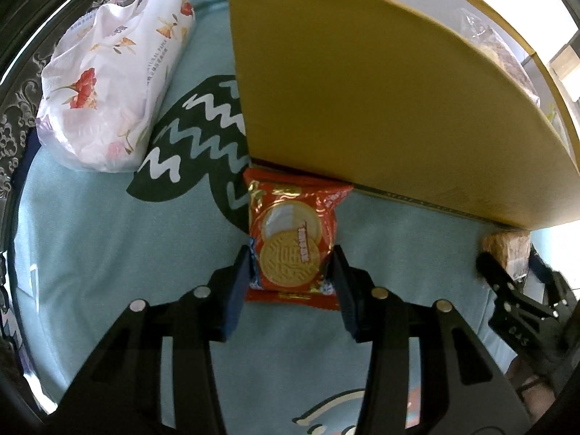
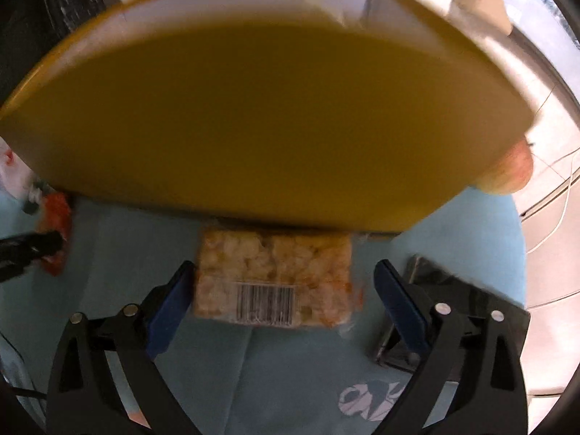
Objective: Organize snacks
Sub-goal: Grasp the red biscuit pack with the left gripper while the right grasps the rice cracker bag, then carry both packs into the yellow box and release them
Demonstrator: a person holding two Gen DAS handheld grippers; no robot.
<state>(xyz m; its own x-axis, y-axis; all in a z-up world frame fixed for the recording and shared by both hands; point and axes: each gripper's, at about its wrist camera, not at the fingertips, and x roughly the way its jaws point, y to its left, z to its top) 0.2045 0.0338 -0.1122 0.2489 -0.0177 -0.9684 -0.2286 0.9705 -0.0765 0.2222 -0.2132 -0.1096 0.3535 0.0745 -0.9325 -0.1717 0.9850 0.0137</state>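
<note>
1. We see the yellow cardboard box standing on the worktop, which is spread with a pale blue cloth. Its near wall rises right at 12 o'clock of both snacks, closing off that side.
2. In the left wrist view, one red biscuit packet lies against the foot of the box. Our left hand-held gripper pinches it, a blue pad pressed on each side.
3. One floral tissue pack lies at 10 o'clock of the packet, apart from it.
4. In the right wrist view, one clear-wrapped rice crisp bar lies touching the box wall, barcode towards us.
5. Our right hand-held gripper is spread around the bar: the left pad is at its edge, the right pad stands clear.
6. One apple peeps round the box corner at 2 o'clock.
7. One dark shiny object lies just beside the right finger; we cannot tell what it is.
</note>
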